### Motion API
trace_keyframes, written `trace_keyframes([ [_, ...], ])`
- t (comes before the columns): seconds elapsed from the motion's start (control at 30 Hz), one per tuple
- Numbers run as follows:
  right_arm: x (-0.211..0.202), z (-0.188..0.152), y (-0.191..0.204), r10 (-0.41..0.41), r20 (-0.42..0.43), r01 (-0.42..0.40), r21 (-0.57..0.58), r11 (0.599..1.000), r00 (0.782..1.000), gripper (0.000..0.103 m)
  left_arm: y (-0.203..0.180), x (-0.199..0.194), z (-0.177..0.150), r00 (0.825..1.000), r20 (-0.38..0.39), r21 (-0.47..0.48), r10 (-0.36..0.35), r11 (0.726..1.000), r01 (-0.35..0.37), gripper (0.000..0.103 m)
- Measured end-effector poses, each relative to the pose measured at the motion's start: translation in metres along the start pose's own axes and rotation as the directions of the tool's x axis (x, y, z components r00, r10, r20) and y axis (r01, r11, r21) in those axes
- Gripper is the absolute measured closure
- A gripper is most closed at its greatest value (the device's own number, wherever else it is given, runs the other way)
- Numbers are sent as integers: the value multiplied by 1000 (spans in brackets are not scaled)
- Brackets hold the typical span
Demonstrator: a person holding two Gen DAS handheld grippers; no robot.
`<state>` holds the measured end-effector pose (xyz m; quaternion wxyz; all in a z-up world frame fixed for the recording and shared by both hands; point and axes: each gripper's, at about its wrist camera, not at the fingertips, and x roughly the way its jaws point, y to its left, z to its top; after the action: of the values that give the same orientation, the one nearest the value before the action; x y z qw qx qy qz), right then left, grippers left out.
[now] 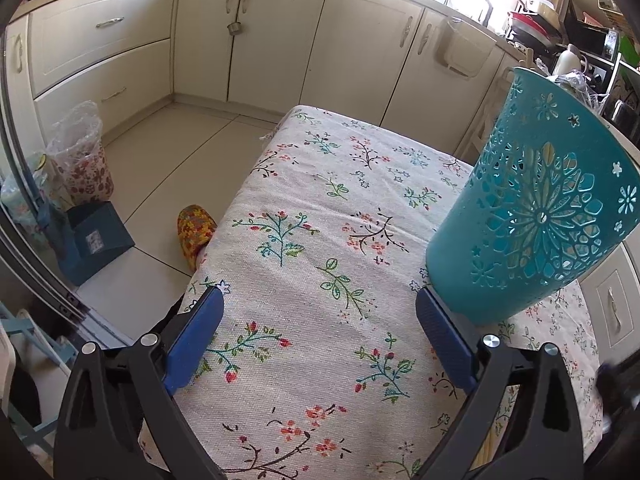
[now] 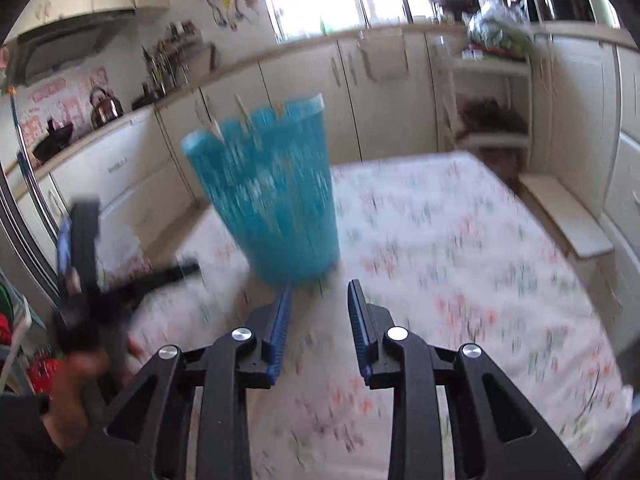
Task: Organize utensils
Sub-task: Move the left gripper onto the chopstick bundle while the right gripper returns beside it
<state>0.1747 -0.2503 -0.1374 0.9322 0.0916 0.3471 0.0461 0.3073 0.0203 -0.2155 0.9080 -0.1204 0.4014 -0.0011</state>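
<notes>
A teal perforated utensil holder [image 1: 532,216] stands on the floral tablecloth [image 1: 320,240], just beyond my left gripper's right finger [image 1: 442,332]. Pale wooden sticks show through its holes. My left gripper [image 1: 320,304] is wide open and empty over the cloth. In the right wrist view, which is motion-blurred, the same holder [image 2: 268,196] stands just ahead of my right gripper [image 2: 318,292], with wooden utensil ends poking above its rim. The right gripper is open with a narrow gap and holds nothing. The left gripper [image 2: 80,264] shows at the left of that view.
Cream kitchen cabinets [image 1: 256,36] run behind the table. A floral bin with a plastic bag [image 1: 80,152], a blue dustpan [image 1: 96,240] and a patterned slipper [image 1: 196,232] are on the floor to the left. A white shelf rack [image 2: 492,100] stands beyond the table's far right.
</notes>
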Motion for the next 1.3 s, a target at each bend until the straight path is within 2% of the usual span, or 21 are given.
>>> trace_keyframes([
  [0.07,11,-5,-1,9,-69,-9,4,1000,998,73,-1,0,0,1000,1,1,7,1000,-7,9],
  [0.17,14,-4,5,12,-70,-13,-16,1000,997,66,1,-1,0,1000,3,-3,14,1000,-14,8],
  [0.47,27,-23,19,30,-149,-43,-86,995,988,66,4,0,0,1000,-2,-10,6,1000,-6,8],
  [0.6,34,-28,26,44,-196,-66,-111,992,980,71,4,1,0,1000,-3,-9,2,1000,-2,8],
  [0.87,43,-36,37,40,-235,-75,-140,987,971,71,2,2,-1,1000,-7,-4,0,1000,0,8],
  [1.0,43,-37,42,4,-233,-48,-181,982,972,71,2,2,-1,1000,-6,-5,2,1000,-2,8],
  [1.07,44,-38,43,-21,-231,-28,-204,979,973,77,1,2,-1,1000,-7,1,14,1000,-14,8],
  [1.17,43,-36,41,-54,-228,0,-231,973,972,84,-9,0,-2,999,-14,46,37,998,-37,8],
  [1.3,42,-32,24,-82,-230,37,-195,980,970,85,-41,-19,-25,1000,-23,220,-5,976,10,8],
])
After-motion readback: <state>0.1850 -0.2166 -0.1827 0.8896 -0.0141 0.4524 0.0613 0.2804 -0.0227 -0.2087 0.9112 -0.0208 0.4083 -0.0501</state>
